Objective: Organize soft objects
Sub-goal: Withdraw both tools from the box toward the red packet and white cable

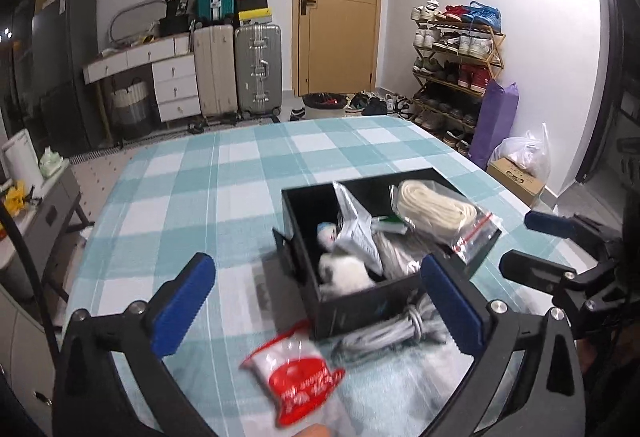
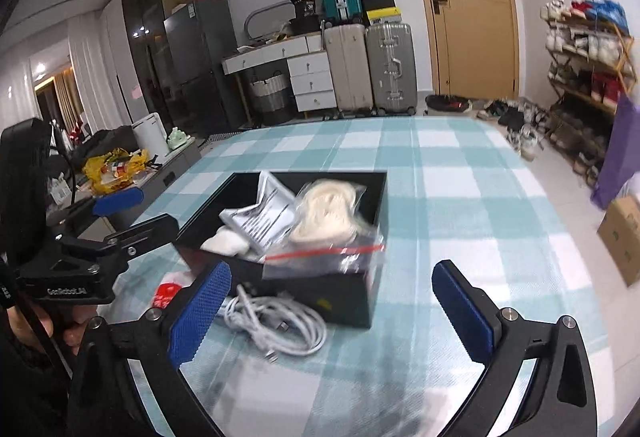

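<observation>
A black box (image 1: 360, 307) (image 2: 340, 295) stands on the checked tablecloth. It holds a bagged coil of cream rope (image 1: 436, 215) (image 2: 328, 213), a silver packet (image 1: 356, 229) (image 2: 260, 217) and white soft items (image 1: 344, 273) (image 2: 224, 243). A coiled white cable (image 1: 392, 333) (image 2: 276, 327) lies in front of the box. A red-and-white packet (image 1: 296, 385) (image 2: 168, 293) lies left of the cable. My left gripper (image 1: 320, 307) is open and empty, above the packet and cable. My right gripper (image 2: 332, 311) is open and empty, over the cable and the box's near edge.
The table (image 1: 192, 177) (image 2: 460, 173) has a teal-and-white checked cloth. Beyond it stand suitcases (image 1: 236, 69), a drawer unit, a door and a shoe rack (image 1: 456, 69). A low bench with clutter (image 2: 116, 165) is to the left.
</observation>
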`<state>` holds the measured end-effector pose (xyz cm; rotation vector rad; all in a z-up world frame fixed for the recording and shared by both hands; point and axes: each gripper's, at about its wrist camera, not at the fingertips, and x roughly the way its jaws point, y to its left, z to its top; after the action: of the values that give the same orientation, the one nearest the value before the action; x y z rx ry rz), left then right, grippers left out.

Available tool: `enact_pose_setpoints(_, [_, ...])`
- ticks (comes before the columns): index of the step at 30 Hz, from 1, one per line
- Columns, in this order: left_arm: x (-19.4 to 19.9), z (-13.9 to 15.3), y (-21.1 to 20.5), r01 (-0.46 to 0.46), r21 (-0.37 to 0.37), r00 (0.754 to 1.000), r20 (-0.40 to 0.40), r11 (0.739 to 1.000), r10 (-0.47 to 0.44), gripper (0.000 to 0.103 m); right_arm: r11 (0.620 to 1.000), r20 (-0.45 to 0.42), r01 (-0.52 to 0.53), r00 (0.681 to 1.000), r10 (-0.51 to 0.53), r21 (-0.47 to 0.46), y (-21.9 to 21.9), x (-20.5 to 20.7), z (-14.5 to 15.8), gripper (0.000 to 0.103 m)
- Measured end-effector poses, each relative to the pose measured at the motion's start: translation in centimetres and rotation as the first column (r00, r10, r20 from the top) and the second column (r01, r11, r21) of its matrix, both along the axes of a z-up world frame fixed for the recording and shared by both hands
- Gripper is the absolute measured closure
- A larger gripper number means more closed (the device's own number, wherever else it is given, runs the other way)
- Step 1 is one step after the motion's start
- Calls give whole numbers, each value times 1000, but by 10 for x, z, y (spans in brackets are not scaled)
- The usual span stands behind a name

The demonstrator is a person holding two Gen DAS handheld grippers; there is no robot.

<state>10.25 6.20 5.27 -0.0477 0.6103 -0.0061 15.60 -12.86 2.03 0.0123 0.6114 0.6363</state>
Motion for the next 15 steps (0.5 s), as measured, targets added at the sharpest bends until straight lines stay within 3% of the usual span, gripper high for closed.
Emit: enact_pose_setpoints(15, [-20,-29,12,-40,3,996,-85,999,40,0,994,-120,-90,989,82,-59,29,-4,-35,1])
